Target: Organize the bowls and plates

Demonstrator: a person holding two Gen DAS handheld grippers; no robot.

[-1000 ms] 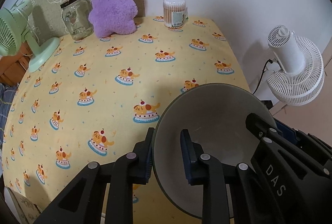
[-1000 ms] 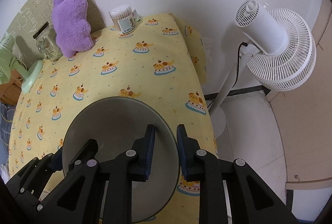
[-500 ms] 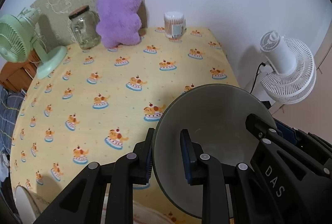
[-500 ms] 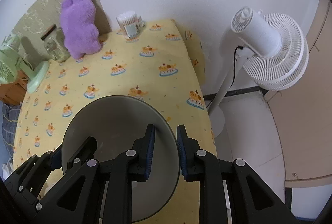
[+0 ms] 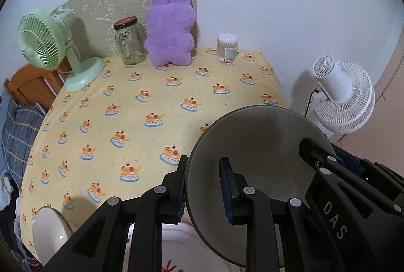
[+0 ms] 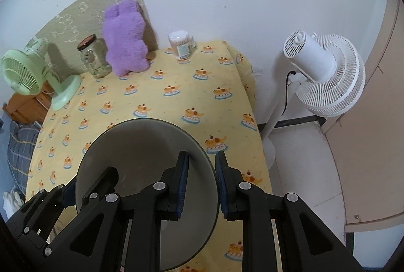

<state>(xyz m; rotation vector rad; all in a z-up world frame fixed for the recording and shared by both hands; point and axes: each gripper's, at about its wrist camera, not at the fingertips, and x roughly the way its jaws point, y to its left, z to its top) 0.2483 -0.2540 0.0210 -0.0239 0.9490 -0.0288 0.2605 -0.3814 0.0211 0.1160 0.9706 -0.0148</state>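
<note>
Left wrist view: the left claw [image 5: 203, 183] pinches the left rim of a grey round bowl [image 5: 262, 143] held above the yellow cake-patterned surface [image 5: 141, 115]; a white patterned plate [image 5: 192, 249] lies near, below it. Right wrist view: the right claw [image 6: 201, 182] pinches the bowl's [image 6: 141, 153] right rim, with the left claw [image 6: 73, 191] at its left edge.

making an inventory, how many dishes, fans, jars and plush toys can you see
dishes: 3, grey bowl, cream bowl, white plate
fans: 2, green fan, white fan
jars: 2, glass jar, swab jar
plush toys: 1, purple plush
total: 8
</note>
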